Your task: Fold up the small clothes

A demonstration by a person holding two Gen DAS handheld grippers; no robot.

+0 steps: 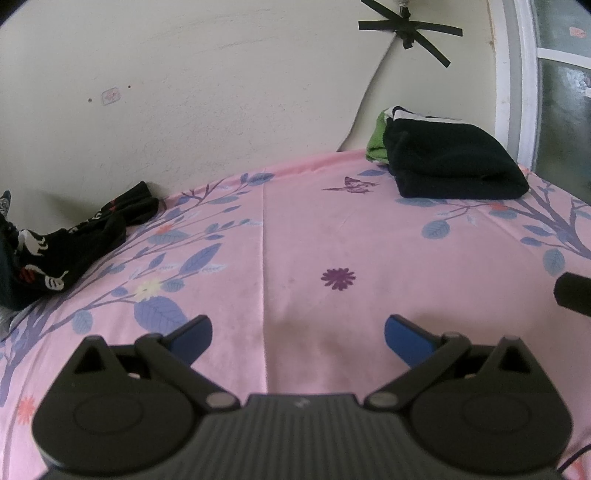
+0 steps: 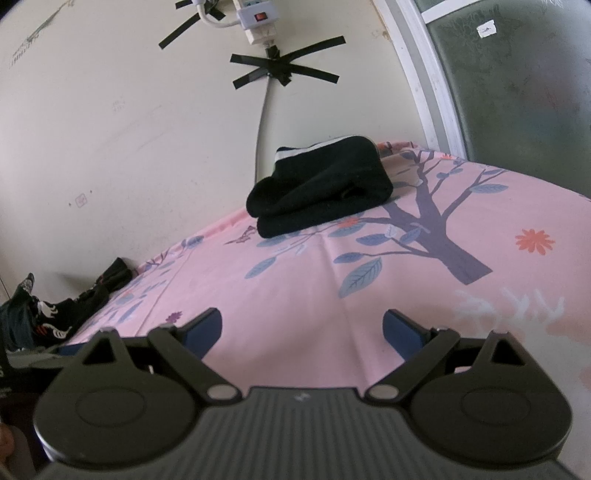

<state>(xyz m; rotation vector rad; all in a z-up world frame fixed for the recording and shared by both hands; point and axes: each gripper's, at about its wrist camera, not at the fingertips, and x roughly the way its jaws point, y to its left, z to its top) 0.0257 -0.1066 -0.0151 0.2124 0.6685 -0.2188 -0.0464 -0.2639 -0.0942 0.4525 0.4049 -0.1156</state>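
Note:
A folded black garment (image 1: 454,162) lies on a small stack at the far right of the pink floral sheet (image 1: 295,229), with a green piece (image 1: 376,136) under it. The right wrist view shows the same black stack (image 2: 321,188) ahead. A loose heap of black patterned clothes (image 1: 62,243) lies at the left edge by the wall, also seen as a dark heap (image 2: 55,314) far left. My left gripper (image 1: 298,332) hovers open over bare sheet, nothing between its blue pads. My right gripper (image 2: 303,328) is open too, empty, above the sheet (image 2: 369,314).
A cream wall (image 1: 184,92) runs behind the bed, with a cable taped in black crosses (image 2: 284,70) and a power strip (image 2: 258,18). A white window frame (image 2: 436,92) stands at the right. A dark tip (image 1: 572,293) of the other gripper shows at the right edge.

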